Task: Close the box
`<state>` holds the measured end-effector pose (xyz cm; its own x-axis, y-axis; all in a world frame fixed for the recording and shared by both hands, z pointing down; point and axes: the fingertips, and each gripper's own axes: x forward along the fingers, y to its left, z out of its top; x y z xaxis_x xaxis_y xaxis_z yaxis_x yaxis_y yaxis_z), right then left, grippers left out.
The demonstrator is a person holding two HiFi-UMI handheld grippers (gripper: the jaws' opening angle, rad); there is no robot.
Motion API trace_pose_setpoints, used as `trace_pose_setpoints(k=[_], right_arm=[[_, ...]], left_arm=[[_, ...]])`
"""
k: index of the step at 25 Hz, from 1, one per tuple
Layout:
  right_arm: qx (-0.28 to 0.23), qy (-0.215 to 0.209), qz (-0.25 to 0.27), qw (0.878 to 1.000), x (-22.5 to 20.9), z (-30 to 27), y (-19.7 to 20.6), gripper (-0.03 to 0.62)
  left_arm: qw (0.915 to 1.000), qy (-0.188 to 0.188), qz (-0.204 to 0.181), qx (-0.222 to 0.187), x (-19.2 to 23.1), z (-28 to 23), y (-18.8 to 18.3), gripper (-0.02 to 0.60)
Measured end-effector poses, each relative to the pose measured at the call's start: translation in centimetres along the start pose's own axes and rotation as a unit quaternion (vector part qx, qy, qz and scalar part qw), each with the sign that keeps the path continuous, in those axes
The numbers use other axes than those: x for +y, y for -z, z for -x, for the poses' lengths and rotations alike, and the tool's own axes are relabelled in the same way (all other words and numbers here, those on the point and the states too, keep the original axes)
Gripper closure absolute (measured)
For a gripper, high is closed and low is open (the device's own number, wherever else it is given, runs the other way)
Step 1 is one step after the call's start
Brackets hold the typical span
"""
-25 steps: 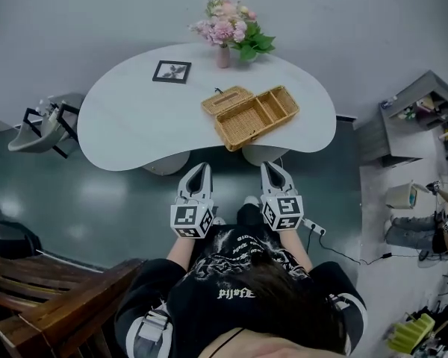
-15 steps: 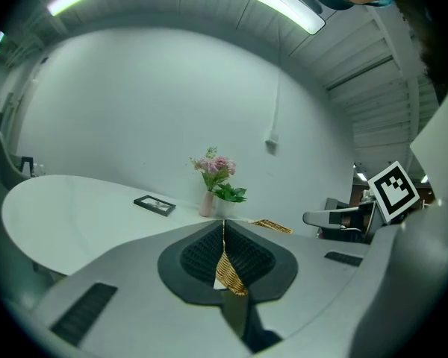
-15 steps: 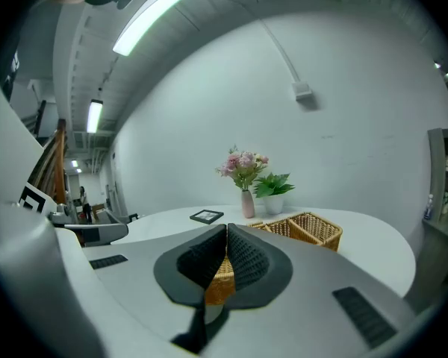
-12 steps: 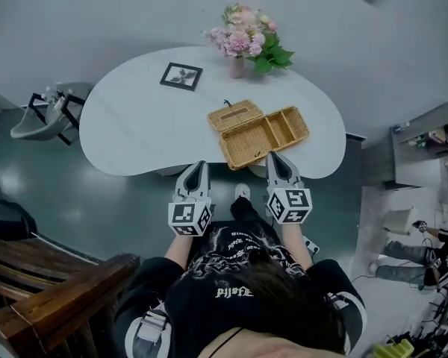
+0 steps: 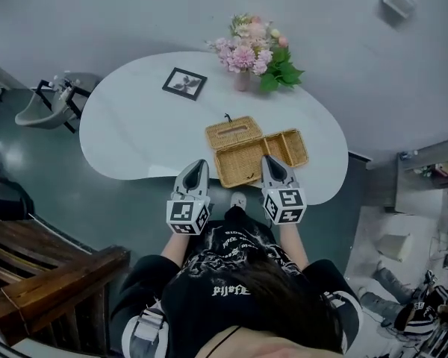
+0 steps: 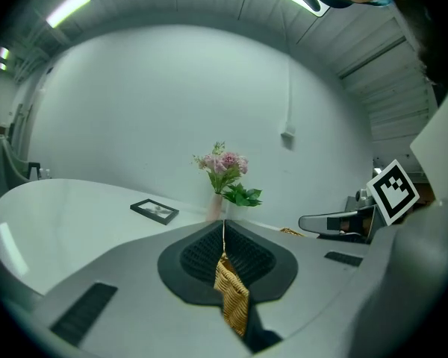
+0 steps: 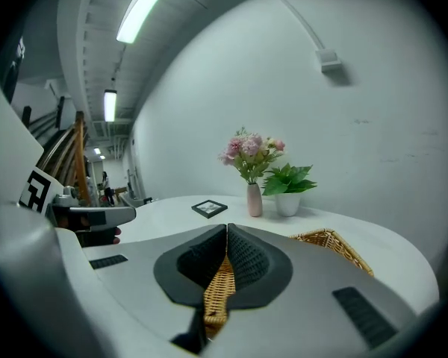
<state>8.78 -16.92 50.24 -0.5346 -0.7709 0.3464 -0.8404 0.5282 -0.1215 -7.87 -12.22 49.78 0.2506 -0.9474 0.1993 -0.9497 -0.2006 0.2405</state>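
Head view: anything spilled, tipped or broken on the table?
Nothing stands out. The wicker box sits open near the front edge of the table, its lid folded back flat on the tabletop, nothing spilled. The picture frame lies flat and the flower vase stands upright.

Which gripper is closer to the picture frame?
Left. The left gripper sits at the table's near edge, nearly in line with the picture frame; the right gripper is farther right, by the box.
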Motion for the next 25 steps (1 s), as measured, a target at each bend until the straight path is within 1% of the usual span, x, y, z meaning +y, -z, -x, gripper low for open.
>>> trace_pose_setpoints(k=[3, 6, 7, 10, 18, 21, 25], right_arm=[[0.016, -0.018, 0.011, 1.000, -1.0, -1.3, -0.5, 0.568], [0.034, -0.029, 0.011, 0.999, -2.7, -2.7, -0.8, 0.568], [0.037, -0.033, 0.009, 0.999, -3.1, -3.0, -1.0, 0.568], [0.050, -0.048, 0.009, 0.998, -4.1, -4.1, -1.3, 0.568], [0.081, -0.080, 0.002, 0.994, -6.2, -7.2, -2.1, 0.568], [0.094, -0.085, 0.001, 0.992, -6.3, -8.3, -2.4, 0.568], [0.090, -0.088, -0.001, 0.992, -5.3, -10.1, -3.9, 0.563]], left_arm=[[0.9999, -0.011, -0.006, -0.002, -0.5, -1.4, -0.4, 0.557], [0.9993, -0.014, -0.034, -0.004, -1.8, -3.2, -0.8, 0.557], [0.9992, -0.015, -0.036, -0.005, -2.1, -3.7, -0.9, 0.557], [0.9993, -0.028, -0.021, -0.009, -2.3, -4.9, -1.0, 0.557], [0.9962, -0.086, -0.007, -0.015, -1.3, -6.8, -1.0, 0.557], [0.9954, -0.095, -0.002, -0.012, -0.7, -7.0, -0.9, 0.557], [0.9954, -0.096, 0.001, -0.010, 0.7, -7.3, -1.4, 0.557]])
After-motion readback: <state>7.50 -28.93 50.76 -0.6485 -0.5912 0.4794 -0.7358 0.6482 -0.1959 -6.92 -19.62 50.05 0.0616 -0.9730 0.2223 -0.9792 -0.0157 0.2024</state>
